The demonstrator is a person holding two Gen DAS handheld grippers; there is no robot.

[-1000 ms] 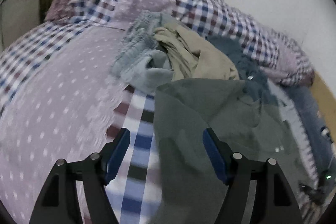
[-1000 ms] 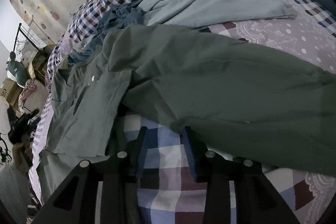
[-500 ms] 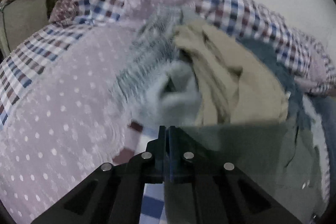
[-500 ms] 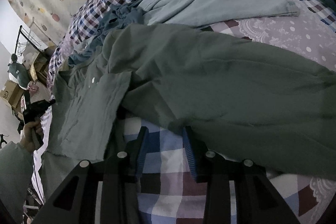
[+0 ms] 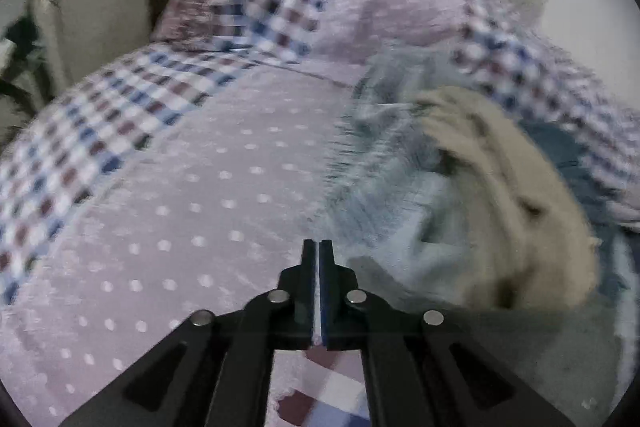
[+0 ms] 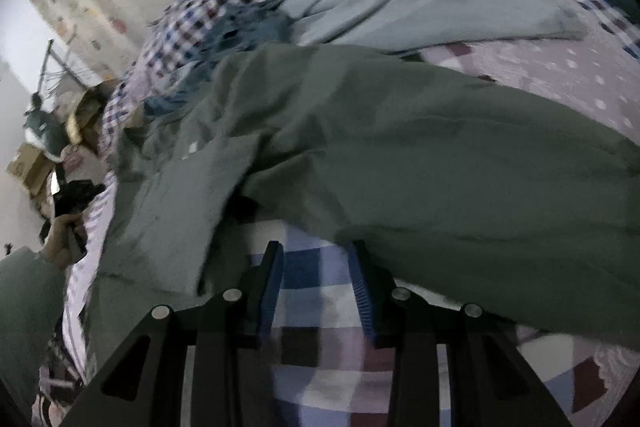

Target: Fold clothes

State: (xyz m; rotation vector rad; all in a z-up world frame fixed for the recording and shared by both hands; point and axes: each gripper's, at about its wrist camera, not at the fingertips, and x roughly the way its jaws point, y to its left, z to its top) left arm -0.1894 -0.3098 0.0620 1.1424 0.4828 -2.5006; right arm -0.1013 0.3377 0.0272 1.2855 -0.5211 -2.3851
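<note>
– Green cloth is seen in both views; where is it placed against each hand-held gripper?

– In the right wrist view the green shirt is spread across the bed, just ahead of the right hand-held gripper and to its right. One hem is touched by the tip of the right-side finger.

– How is that hand-held gripper set?

– A narrow gap is kept between its blue pads, and nothing is held. Only the checked sheet is seen between them.

– And the left one?

– The jaws of the left hand-held gripper are pressed together. The shirt is seen low and to its right, close beside the fingers. Whether any cloth is pinched cannot be told, since the picture is blurred.

– What else is laid out?

– Ahead and to the right of the left hand-held gripper a beige garment is heaped over a pale blue garment. Lilac dotted bedding is spread ahead and to the left. At the far left of the right wrist view, a hand is seen wrapped around a black handle.
</note>
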